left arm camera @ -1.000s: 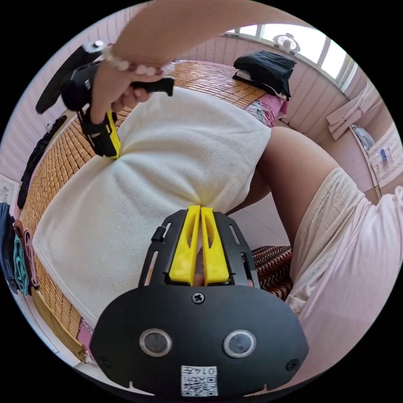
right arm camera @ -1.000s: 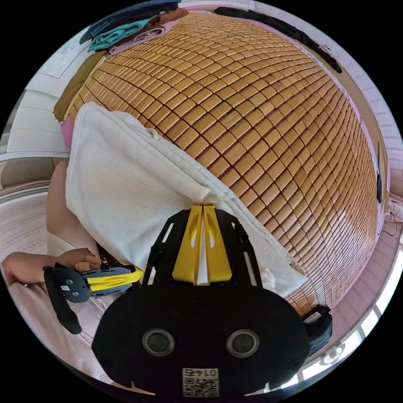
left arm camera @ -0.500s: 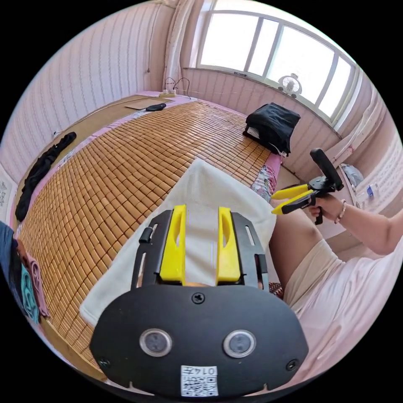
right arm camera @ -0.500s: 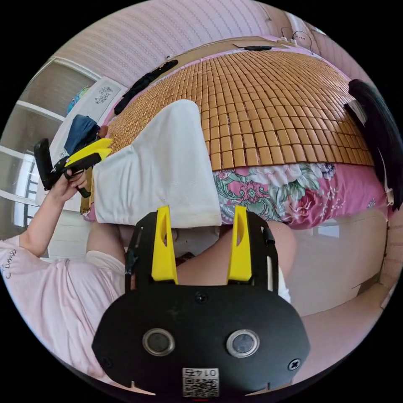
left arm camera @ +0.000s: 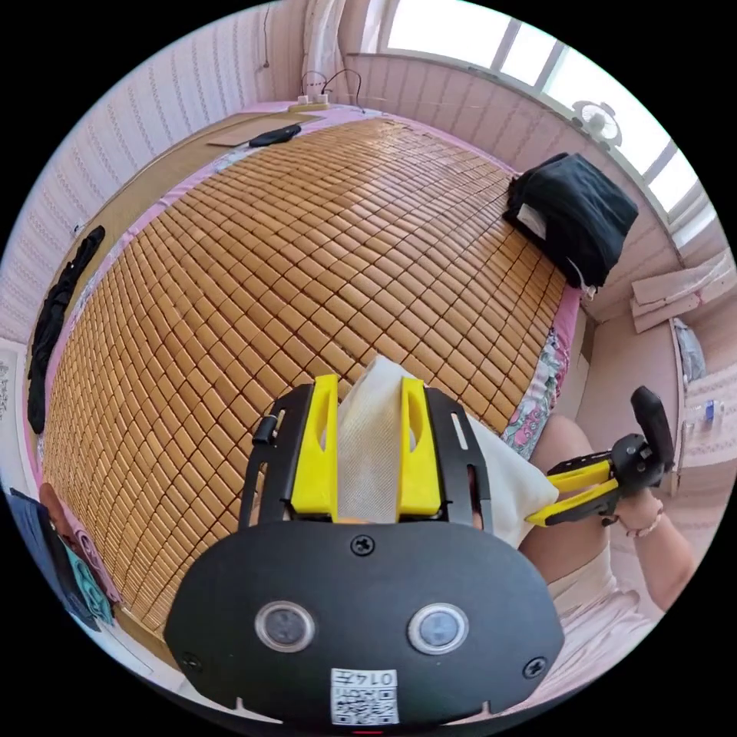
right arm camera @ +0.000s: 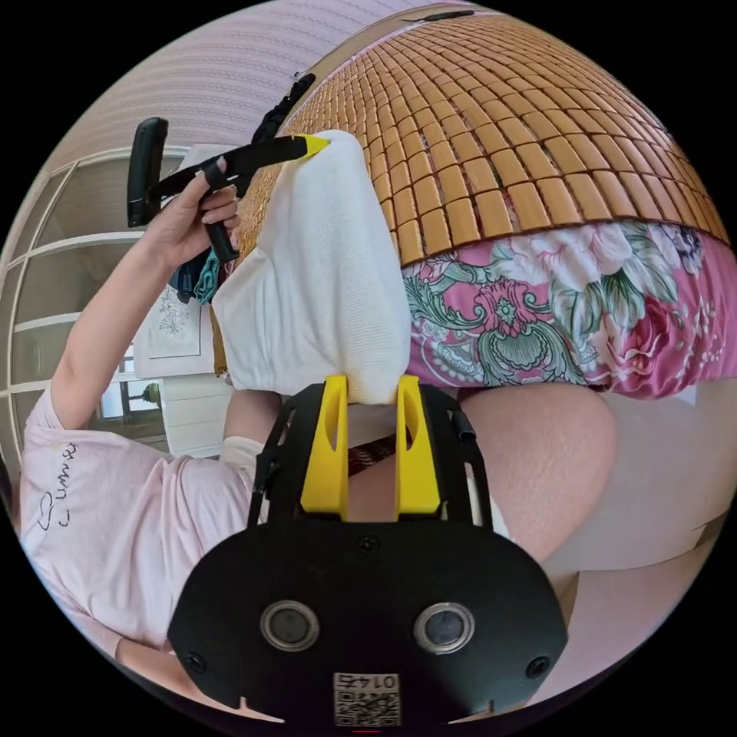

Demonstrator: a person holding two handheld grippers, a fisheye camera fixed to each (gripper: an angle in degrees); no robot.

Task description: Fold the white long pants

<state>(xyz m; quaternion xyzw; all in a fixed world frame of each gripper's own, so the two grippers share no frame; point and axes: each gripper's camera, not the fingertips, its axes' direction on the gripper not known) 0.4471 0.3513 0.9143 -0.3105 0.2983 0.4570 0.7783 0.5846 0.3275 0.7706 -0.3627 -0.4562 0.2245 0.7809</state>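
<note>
Both grippers at the folded pants

The folded white ribbed long pants [right arm camera: 315, 284] lie on the woven bamboo-mat bed [left arm camera: 253, 261] edge, between the apart fingers of the left gripper [left arm camera: 368, 399] and right gripper [right arm camera: 367, 395].
</note>
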